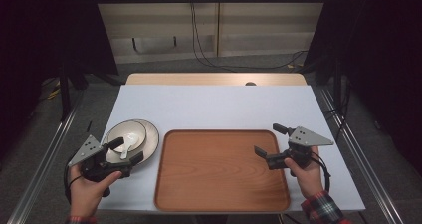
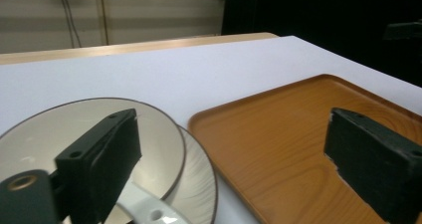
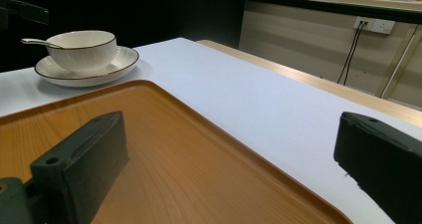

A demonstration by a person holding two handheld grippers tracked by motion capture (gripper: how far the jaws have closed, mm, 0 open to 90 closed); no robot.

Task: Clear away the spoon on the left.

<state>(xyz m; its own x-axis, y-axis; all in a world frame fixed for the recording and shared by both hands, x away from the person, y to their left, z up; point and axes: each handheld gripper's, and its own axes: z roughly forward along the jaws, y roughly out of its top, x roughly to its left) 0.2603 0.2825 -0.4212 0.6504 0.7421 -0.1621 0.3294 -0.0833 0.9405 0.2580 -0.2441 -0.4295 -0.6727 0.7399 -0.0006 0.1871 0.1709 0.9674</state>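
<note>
On the left side of the white worktop (image 1: 214,107) stands a small stack of dishes: a bowl (image 1: 127,136) sits in a plate (image 1: 149,139), and a white spoon (image 1: 125,147) rests inside the bowl with its handle towards the near edge. Stacked this way, the three can be lifted as one load by the plate's rim.

The left tool (image 1: 128,151) hovers at the near edge of the stack with its jaws apart and nothing pressed between them. In the left gripper view one jaw stands over the bowl's inside and the other out over the near left part of the wooden tray (image 2: 298,134), so the opening straddles the rims of bowl and plate. That reads as lining up for a pinch on the rim, though whether bowl rim or plate rim is the aim I cannot tell. No pad touches the dishes yet as far as the pictures show.

The tray lies empty in the middle of the worktop, just beside the plate on its right. Its raised lip and bare floor suggest it is the place the dishes are meant to go.

The right tool (image 1: 271,144) is held over the tray's right edge, jaws apart and empty, pointing left across the tray towards the stack. From the right gripper view the bowl (image 3: 82,50) and plate (image 3: 84,69) stand at the far left. It seems parked there to steady the tray or to receive the load.
</note>
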